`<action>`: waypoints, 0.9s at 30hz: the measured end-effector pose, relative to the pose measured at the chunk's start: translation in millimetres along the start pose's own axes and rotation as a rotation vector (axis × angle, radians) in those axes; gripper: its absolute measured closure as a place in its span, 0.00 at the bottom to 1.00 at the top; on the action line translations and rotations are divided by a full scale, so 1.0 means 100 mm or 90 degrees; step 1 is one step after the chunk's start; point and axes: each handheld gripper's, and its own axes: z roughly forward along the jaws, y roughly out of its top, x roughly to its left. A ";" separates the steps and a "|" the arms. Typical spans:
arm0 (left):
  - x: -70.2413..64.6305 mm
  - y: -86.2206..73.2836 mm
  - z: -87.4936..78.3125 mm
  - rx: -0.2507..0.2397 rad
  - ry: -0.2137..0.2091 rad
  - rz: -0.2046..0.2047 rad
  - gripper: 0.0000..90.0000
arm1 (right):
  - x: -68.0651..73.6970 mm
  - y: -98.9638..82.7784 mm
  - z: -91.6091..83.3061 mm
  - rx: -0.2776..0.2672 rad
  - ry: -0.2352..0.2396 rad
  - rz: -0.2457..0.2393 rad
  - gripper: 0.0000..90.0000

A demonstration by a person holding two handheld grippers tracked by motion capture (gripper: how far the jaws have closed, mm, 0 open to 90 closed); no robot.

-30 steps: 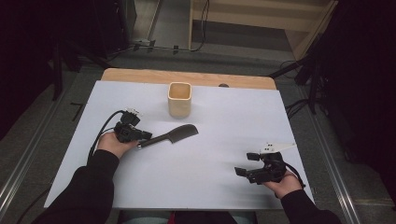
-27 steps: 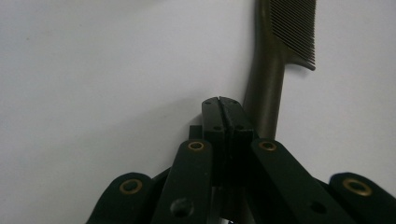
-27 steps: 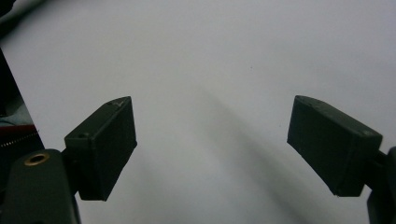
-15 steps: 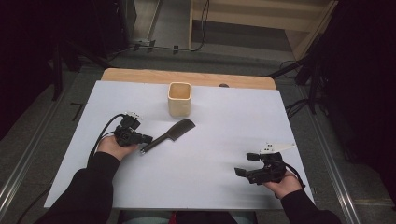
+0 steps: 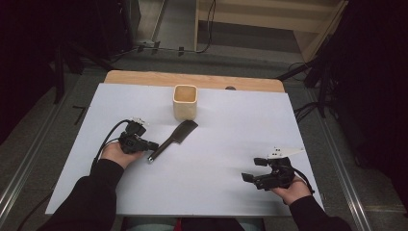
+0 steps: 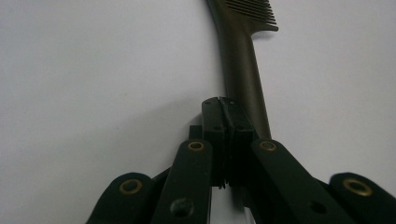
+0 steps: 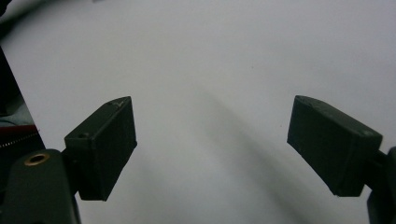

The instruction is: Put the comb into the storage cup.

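wooden square cup (image 5: 185,101) upright near the far edge, white table sheet (image 5: 216,159), wooden tabletop strip (image 5: 144,78)

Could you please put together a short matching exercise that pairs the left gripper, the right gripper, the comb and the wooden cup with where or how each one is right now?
Things:
1. left gripper
2. right gripper
3. comb
4. wooden cup

States or places:
A. stands upright near the far edge of the white table top
B. open, with nothing between its fingers
C. lies flat with its toothed end toward the cup
D. shut, at the handle end of the comb

Pairs: 1-D, 2-B, 3-C, 4-A
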 end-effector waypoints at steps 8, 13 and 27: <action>0.00 -0.01 0.01 -0.005 -0.006 -0.004 0.98 | 0.00 0.00 0.00 0.001 0.000 -0.001 0.15; 0.01 -0.01 0.00 -0.008 -0.014 -0.011 0.95 | 0.00 0.00 0.00 0.003 0.000 -0.001 0.15; -0.06 0.01 -0.24 -0.093 -0.034 -0.006 0.57 | 0.00 0.00 0.00 0.006 -0.001 -0.001 0.15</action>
